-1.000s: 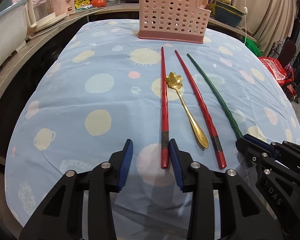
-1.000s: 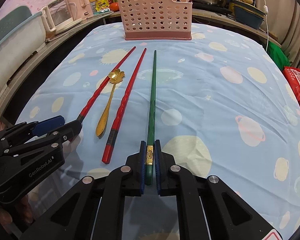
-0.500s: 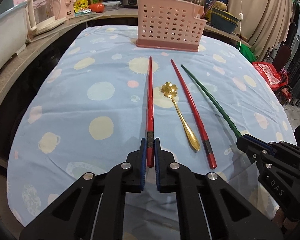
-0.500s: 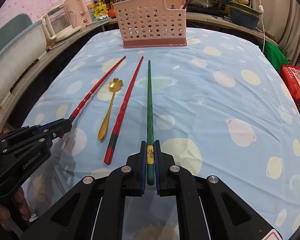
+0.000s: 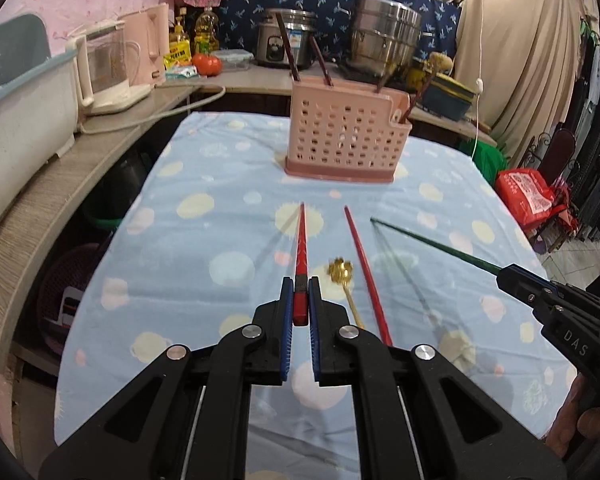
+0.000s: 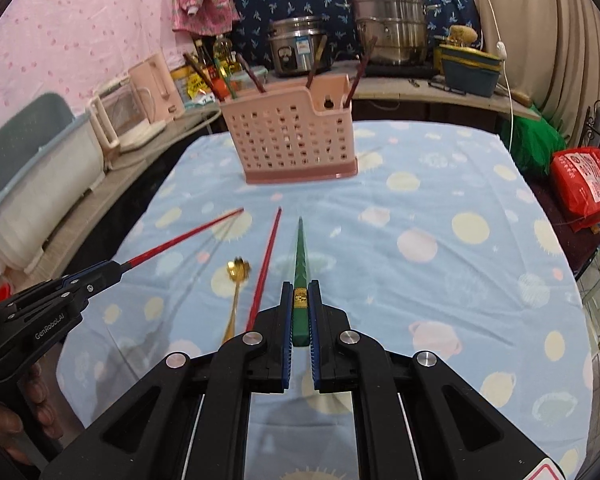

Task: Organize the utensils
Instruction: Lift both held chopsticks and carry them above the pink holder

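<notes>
My left gripper [image 5: 300,292] is shut on the thick end of a red chopstick [image 5: 301,240] and holds it above the table, tip pointing at the pink utensil basket [image 5: 344,140]. My right gripper [image 6: 300,296] is shut on a green chopstick [image 6: 300,248], also lifted and pointing at the basket [image 6: 292,136]. A second red chopstick [image 5: 364,268] and a gold flower spoon [image 5: 342,276] lie on the blue tablecloth between the two held sticks. The basket holds several dark chopsticks.
The table [image 5: 204,240] has a blue spotted cloth. A counter [image 5: 60,184] along the left and back carries a white tub, a pink kettle, bottles, a rice cooker [image 5: 288,42] and a steel pot [image 5: 384,36]. A red bag [image 5: 528,196] lies at the right.
The left gripper closed on the red chopstick. Both grippers have lifted their chopsticks off the cloth and levelled out, so the basket and counter now show straight ahead.
</notes>
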Demonstrator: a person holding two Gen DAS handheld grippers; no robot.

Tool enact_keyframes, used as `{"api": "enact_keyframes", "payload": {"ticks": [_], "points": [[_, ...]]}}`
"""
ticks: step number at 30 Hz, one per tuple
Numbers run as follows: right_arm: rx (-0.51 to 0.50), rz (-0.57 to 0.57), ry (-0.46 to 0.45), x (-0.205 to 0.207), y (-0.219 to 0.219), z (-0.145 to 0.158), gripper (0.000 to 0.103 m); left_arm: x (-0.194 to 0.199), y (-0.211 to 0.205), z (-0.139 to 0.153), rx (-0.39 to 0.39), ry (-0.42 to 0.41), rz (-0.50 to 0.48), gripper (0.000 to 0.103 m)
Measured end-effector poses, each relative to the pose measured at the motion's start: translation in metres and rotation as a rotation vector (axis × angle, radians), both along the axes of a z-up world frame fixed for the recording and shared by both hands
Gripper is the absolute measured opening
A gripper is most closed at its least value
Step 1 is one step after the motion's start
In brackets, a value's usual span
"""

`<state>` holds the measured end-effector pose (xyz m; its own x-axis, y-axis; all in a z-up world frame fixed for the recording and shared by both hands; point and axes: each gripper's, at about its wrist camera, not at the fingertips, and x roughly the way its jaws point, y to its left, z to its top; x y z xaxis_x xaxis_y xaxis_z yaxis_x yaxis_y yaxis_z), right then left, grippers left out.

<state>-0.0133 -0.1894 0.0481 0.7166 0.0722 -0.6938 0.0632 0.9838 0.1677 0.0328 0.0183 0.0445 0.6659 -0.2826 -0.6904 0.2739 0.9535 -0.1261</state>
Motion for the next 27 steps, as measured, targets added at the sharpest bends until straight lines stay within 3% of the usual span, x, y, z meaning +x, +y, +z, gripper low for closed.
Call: {"api": "enact_keyframes", "payload": {"ticks": [11,27], "points": [[0.006,-0.002,-0.124,0.027,-0.01,0.057,0.007,0.026,0.003,0.056,-0.039,-0.108,0.019,0.007],[0.027,-0.002,-0.217,0.064,-0.025,0.104,0.007,0.061,-0.005,0.116,-0.052,-0.223,-0.004,0.007]]}}
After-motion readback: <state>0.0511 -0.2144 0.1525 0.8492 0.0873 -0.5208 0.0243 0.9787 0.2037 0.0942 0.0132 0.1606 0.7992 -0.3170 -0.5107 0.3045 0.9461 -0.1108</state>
